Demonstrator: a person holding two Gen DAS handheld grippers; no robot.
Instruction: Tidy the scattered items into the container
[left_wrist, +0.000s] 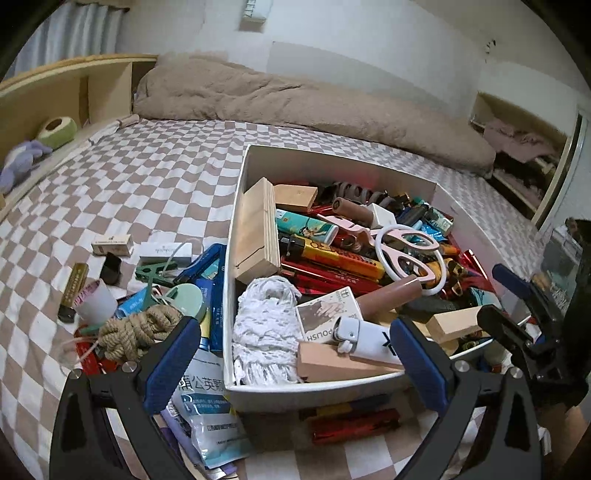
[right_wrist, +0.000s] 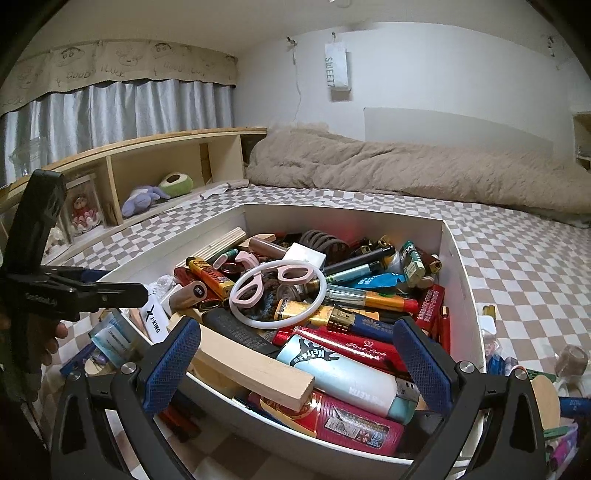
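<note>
On the checkered bedspread (left_wrist: 155, 173), we are holding both grippers over the near end of the white container (left_wrist: 240, 206), which is sitting heaped with lighters, wood blocks and pink scissors (left_wrist: 406, 251). Our left gripper (left_wrist: 295, 365) is hanging with its blue pads spread wide, gripping nothing, above a white lighter (left_wrist: 373, 338) marked "X". Our right gripper (right_wrist: 295, 369) is also gaping wide and empty, over a pale blue lighter (right_wrist: 343, 373) reading "KEITA". We are reading "First Look" on a red lighter (right_wrist: 354, 345) and "POLISH" on a small box (left_wrist: 325, 314). Scattered items are lying left of the container: a coiled rope (left_wrist: 136, 330) and a packet (left_wrist: 210, 406) partly hidden by the left finger; its small print is unreadable.
</note>
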